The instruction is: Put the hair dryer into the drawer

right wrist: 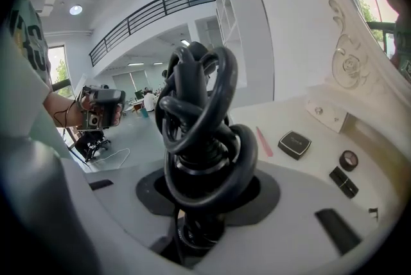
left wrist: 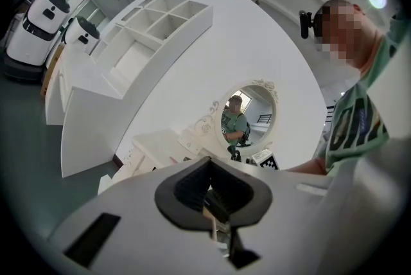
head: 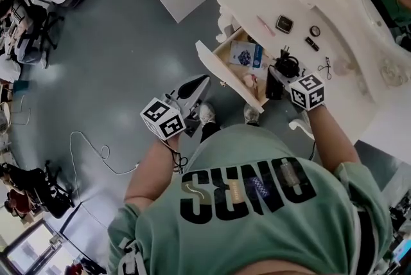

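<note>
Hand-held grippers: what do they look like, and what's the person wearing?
The left hand-held gripper and right hand-held gripper are pale grey shells with dark jaw linings, each carrying a white cube with black square markers. A dark cable hangs by the left one. The person wears a green short-sleeved T-shirt with black lettering.

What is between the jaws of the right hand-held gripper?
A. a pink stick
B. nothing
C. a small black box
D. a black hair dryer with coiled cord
D: the right hand-held gripper is shut on the black hair dryer, whose cord loops above the jaws.
</note>
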The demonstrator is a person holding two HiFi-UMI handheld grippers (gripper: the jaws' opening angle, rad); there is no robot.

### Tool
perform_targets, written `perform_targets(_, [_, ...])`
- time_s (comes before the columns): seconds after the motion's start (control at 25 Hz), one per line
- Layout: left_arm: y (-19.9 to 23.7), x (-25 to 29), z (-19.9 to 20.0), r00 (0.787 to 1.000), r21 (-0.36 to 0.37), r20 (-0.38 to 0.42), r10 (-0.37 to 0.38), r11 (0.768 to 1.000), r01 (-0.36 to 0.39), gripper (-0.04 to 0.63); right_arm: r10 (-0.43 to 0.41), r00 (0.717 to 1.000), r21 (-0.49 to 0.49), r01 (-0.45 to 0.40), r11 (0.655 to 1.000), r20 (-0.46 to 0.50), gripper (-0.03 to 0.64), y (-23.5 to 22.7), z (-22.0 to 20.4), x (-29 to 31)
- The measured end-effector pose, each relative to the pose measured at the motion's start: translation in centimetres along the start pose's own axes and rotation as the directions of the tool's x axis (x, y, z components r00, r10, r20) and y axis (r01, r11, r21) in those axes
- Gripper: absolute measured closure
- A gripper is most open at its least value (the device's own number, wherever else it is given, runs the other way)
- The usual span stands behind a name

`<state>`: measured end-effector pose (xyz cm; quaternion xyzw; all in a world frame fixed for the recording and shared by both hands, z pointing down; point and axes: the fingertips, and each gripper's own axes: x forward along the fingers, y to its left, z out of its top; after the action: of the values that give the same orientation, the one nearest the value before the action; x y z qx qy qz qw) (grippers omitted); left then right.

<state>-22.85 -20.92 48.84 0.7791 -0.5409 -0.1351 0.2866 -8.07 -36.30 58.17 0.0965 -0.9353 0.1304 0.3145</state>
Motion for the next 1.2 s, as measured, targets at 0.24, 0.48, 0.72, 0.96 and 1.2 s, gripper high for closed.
perform_targets(0.24, [3.1, -0.1, -2.2, 1.000, -0.009, -0.025, 0.013, 1.000, -0.014, 0.588, -0.042, 0.997, -0.001, 0.042, 0.999, -0.065, 0.482, -0.8, -3.6, 3.4])
perform_targets(0.48, [4.8, 0.4, -3.9, 1.000, -0.068, -0.020, 0.009, 0.998, -0.011, 0.588, -0.091, 0.987, -0.045, 0.086, 0.995, -0.131, 0.480, -0.8, -6.4, 6.3])
perform_targets(0.72, [5.9, 0.2, -5.2, 1.000, -0.098, -0.016, 0.009, 0.995, -0.011, 0.588, -0.126, 0.971, -0.094, 0.109, 0.990, -0.201, 0.480, -0.5, -7.8, 9.4])
perform_targets(0.96, [6.9, -0.7, -5.6, 1.000, -0.111, -0.012, 0.020, 0.994, -0.021, 0.588, -0.167, 0.941, -0.123, 0.136, 0.983, -0.294, 0.480, -0.4, -9.7, 12.7])
perform_targets(1.2, [7.7, -1.5, -6.4, 0.999, -0.138, -0.013, 0.032, 0.990, -0.034, 0.588, -0.184, 0.908, -0.188, 0.120, 0.975, -0.375, 0.474, 0.2, -9.7, 16.2])
